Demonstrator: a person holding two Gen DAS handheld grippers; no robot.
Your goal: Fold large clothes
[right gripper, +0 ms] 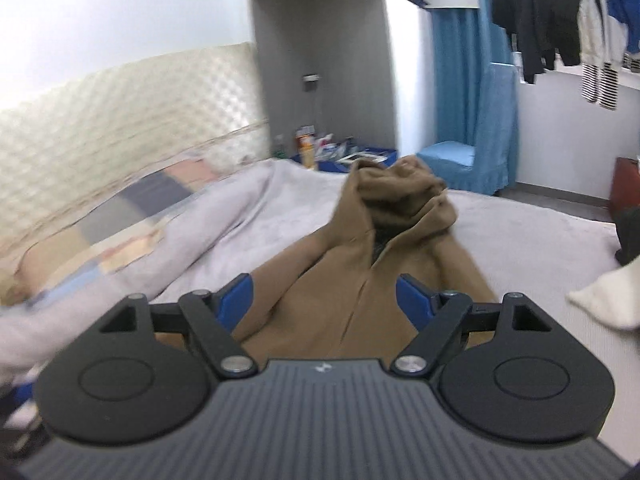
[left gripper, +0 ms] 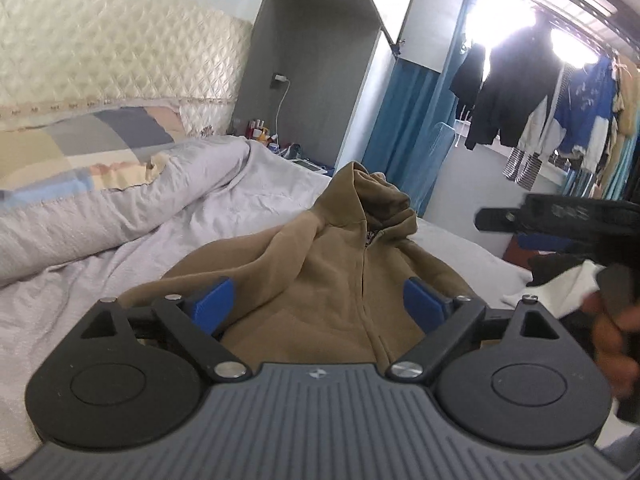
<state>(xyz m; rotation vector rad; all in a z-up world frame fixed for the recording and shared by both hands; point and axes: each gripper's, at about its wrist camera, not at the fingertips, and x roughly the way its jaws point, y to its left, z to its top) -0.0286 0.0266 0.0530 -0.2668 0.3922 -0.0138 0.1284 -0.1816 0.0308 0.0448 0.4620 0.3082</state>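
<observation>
A brown zip-up hoodie (left gripper: 328, 280) lies on the grey bed sheet (left gripper: 80, 292), hood bunched at the far end, zipper up the middle. My left gripper (left gripper: 318, 300) hovers over its lower body, blue fingers wide apart, empty. In the right wrist view the same hoodie (right gripper: 340, 292) lies ahead on the bed. My right gripper (right gripper: 324, 300) is above its lower part, blue fingers wide apart, empty. The right gripper also shows as a dark blurred shape in the left wrist view (left gripper: 560, 220).
A rolled grey quilt (left gripper: 120, 200) and patchwork pillow (left gripper: 80, 140) lie at the left by the quilted headboard (left gripper: 100, 48). A cluttered bedside table (right gripper: 332, 152) stands behind. White cloth (right gripper: 608, 300) lies at the right. Clothes hang by the window (left gripper: 540, 92).
</observation>
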